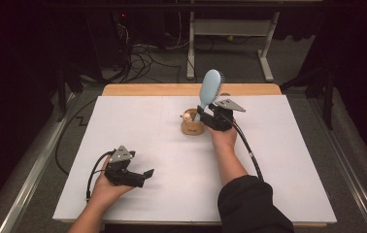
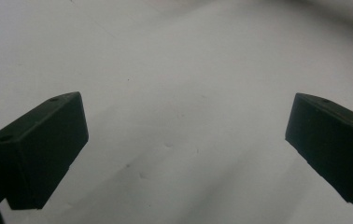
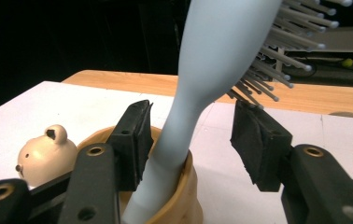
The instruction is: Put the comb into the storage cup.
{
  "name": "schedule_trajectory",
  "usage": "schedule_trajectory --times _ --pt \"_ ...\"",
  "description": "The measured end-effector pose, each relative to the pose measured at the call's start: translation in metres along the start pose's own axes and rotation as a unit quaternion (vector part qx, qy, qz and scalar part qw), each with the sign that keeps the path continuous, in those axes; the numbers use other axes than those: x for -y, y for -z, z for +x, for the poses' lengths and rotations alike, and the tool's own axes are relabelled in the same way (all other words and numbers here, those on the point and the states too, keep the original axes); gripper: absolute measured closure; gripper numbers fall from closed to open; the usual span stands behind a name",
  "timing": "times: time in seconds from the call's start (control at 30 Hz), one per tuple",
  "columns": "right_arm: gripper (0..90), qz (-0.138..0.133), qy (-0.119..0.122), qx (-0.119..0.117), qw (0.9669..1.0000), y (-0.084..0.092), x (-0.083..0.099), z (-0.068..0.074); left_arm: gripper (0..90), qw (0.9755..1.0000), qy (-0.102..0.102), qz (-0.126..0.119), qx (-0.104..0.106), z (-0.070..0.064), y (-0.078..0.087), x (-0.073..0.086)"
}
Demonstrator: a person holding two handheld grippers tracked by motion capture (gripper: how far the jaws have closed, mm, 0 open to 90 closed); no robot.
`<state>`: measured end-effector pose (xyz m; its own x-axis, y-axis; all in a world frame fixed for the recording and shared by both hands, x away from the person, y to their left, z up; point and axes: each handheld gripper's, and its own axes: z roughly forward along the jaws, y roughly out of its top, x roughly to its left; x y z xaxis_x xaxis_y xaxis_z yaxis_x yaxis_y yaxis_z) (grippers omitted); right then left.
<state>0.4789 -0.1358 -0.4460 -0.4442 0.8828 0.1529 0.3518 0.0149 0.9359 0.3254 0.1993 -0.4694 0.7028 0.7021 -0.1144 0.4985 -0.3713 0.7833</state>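
A light blue hairbrush (image 1: pixel 209 87) stands handle-down in a small tan cup (image 1: pixel 191 128) with a bear's head (image 1: pixel 187 116) on its rim, at the middle back of the white table top (image 1: pixel 172 160). My right gripper (image 1: pixel 206 110) is at the cup. In the right gripper view the jaws stand apart on either side of the brush handle (image 3: pixel 179 116), above the cup (image 3: pixel 184 196). The right pad is clear of the handle and the left pad sits close beside it. My left gripper (image 1: pixel 145 175) rests open near the front left, with bare white table between its jaws (image 2: pixel 184 135).
A strip of wooden table edge (image 1: pixel 147 90) runs behind the white sheet. Beyond it are a white desk frame (image 1: pixel 230 29) and loose cables (image 1: pixel 142 58) on the dark floor. A person's forearm in a dark sleeve (image 1: pixel 249 204) reaches in from the bottom right.
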Motion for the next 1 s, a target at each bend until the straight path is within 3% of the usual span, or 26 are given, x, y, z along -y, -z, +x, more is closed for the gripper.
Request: schedule_trajectory --times 0.5,1.0 --pt "41.2 0.008 0.006 0.01 0.9999 0.009 -0.004 -0.006 0.0 1.0 -0.002 -0.001 0.001 0.0 0.0 0.0" --pt "32.6 0.008 0.008 0.004 0.9999 0.013 -0.004 -0.006 0.0 1.0 -0.001 -0.005 -0.002 0.001 0.001 0.0"
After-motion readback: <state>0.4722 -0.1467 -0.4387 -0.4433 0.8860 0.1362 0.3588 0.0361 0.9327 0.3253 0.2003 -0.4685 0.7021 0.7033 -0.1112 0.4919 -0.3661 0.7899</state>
